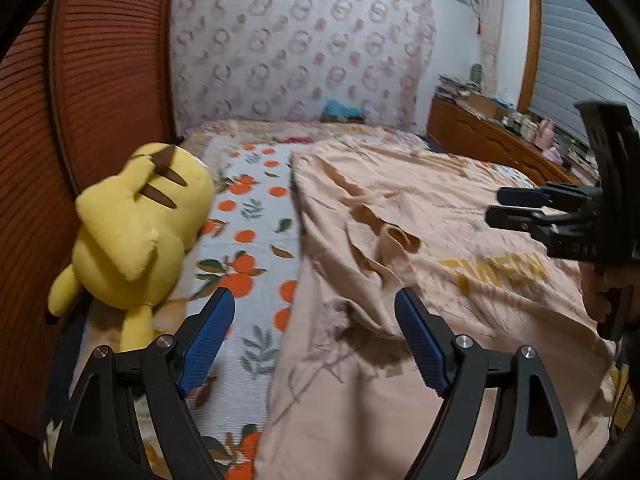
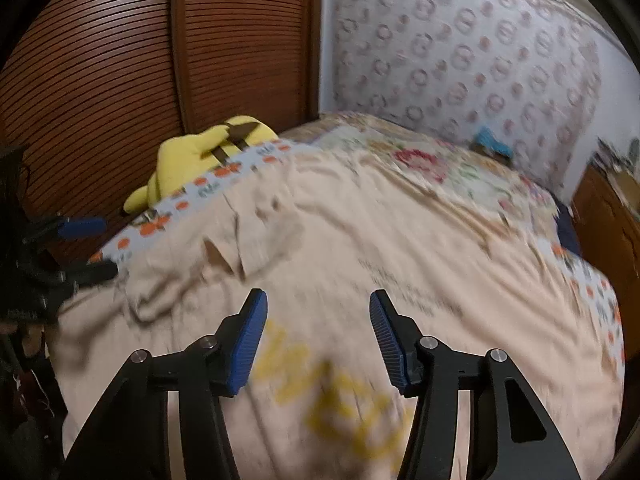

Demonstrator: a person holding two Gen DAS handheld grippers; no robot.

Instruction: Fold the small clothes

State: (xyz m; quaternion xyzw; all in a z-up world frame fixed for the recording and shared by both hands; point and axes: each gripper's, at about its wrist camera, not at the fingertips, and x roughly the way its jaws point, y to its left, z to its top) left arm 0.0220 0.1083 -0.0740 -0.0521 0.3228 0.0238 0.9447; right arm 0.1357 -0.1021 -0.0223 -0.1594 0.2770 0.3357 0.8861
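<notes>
A peach T-shirt (image 1: 420,248) with yellow lettering (image 1: 500,274) lies spread out and creased on the bed. Its wrinkled sleeve (image 1: 384,248) sits near the left edge. My left gripper (image 1: 314,300) hovers open over that left edge, with nothing between its blue pads (image 1: 206,340). In the right wrist view the shirt (image 2: 360,240) fills the middle. My right gripper (image 2: 318,298) hangs above the lettering (image 2: 320,392) with its jaws apart and holding nothing. The right gripper (image 1: 496,206) also shows at the right edge of the left wrist view, and the left gripper (image 2: 86,248) at the left edge of the right wrist view.
A yellow plush toy (image 1: 140,228) lies on the orange-print sheet (image 1: 248,240) beside the ribbed wooden wardrobe (image 1: 100,80). A patterned cloth (image 1: 300,48) covers the far wall, with a teal item (image 1: 340,110) below it. A cluttered wooden dresser (image 1: 480,128) stands at the right.
</notes>
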